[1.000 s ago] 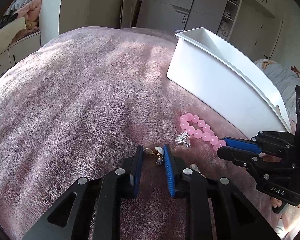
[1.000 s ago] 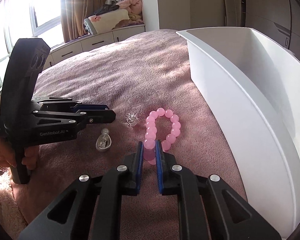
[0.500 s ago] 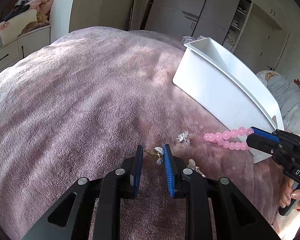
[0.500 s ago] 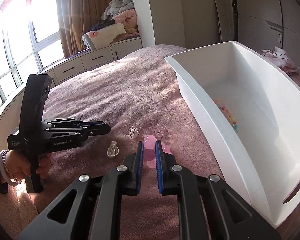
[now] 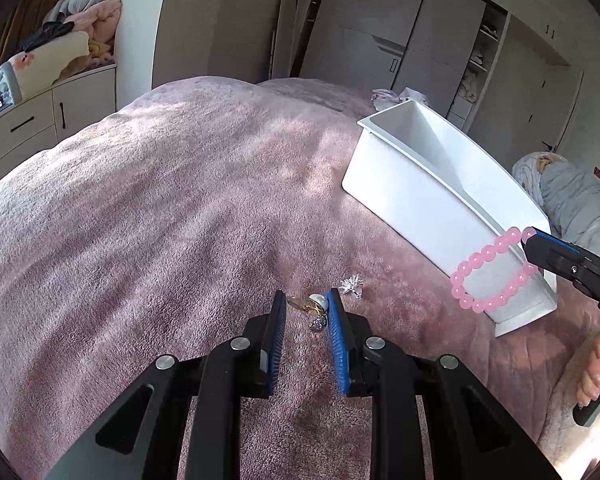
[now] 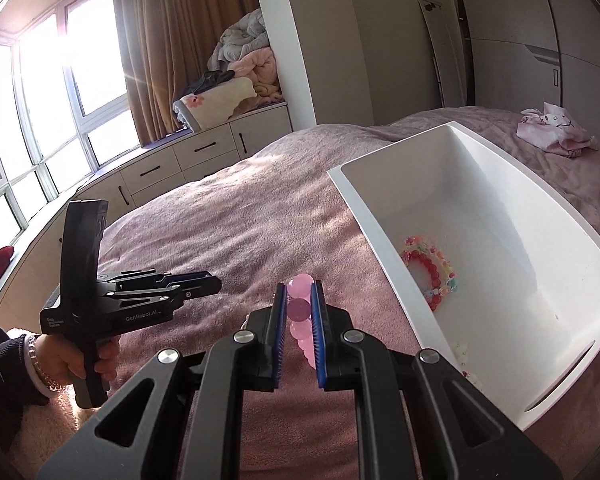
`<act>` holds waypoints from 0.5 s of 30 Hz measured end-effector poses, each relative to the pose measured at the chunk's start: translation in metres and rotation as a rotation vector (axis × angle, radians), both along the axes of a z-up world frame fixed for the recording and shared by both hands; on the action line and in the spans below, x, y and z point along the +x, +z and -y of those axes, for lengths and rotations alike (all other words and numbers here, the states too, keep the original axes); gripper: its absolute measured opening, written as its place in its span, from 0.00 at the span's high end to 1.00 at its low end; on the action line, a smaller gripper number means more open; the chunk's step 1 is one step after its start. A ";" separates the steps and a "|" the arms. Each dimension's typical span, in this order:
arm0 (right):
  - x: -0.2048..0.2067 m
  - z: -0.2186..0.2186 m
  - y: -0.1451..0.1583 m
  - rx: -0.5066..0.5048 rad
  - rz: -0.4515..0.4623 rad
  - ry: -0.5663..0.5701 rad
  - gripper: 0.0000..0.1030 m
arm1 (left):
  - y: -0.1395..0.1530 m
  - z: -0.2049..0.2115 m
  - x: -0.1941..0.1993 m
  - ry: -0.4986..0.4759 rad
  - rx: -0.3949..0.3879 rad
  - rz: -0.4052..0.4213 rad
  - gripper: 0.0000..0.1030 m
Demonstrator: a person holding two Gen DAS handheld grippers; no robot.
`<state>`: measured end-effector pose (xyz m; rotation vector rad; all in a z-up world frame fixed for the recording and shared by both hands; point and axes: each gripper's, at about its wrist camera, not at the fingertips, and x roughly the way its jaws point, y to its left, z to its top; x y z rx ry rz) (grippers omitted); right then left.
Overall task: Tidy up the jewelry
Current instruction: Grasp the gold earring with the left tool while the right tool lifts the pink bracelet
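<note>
My right gripper (image 6: 299, 292) is shut on a pink bead bracelet (image 6: 300, 282). In the left wrist view the bracelet (image 5: 486, 252) hangs as a loop from the right gripper (image 5: 530, 240), in the air in front of the near end of the white bin (image 5: 412, 200). Inside the bin (image 6: 480, 208) lie colourful bead bracelets (image 6: 428, 268). My left gripper (image 5: 306, 304) is closed narrowly on a small gold and pearl earring (image 5: 316, 306), a little above the blanket. Just right of it, a silver brooch (image 5: 351, 286) lies on the blanket. The left gripper (image 6: 216, 280) hovers left of the bin.
A pink plush blanket (image 5: 160, 220) covers the bed. A pink cloth (image 6: 552, 132) lies beyond the bin. Low cabinets (image 6: 204, 152) with piled bedding run under the window on the left. Wardrobes (image 5: 440, 40) stand behind. A person's hand (image 6: 80, 360) holds the left gripper.
The right gripper has lifted the pink bracelet off the blanket and carried it up towards the bin. The left gripper has risen a little with the earring between its pads.
</note>
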<state>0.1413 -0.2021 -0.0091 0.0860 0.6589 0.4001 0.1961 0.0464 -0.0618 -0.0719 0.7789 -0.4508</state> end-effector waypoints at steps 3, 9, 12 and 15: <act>-0.001 0.004 0.013 0.012 0.022 0.014 0.88 | 0.005 0.004 0.000 -0.009 0.014 0.005 0.75; 0.002 0.010 0.041 0.001 0.080 0.041 0.88 | 0.020 0.010 0.007 0.007 0.012 0.016 0.75; 0.006 0.020 0.056 0.000 0.110 0.043 0.88 | 0.035 0.014 0.009 0.022 0.007 0.036 0.75; 0.010 0.031 0.068 0.005 0.140 0.039 0.88 | 0.052 0.022 0.013 0.025 0.005 0.051 0.75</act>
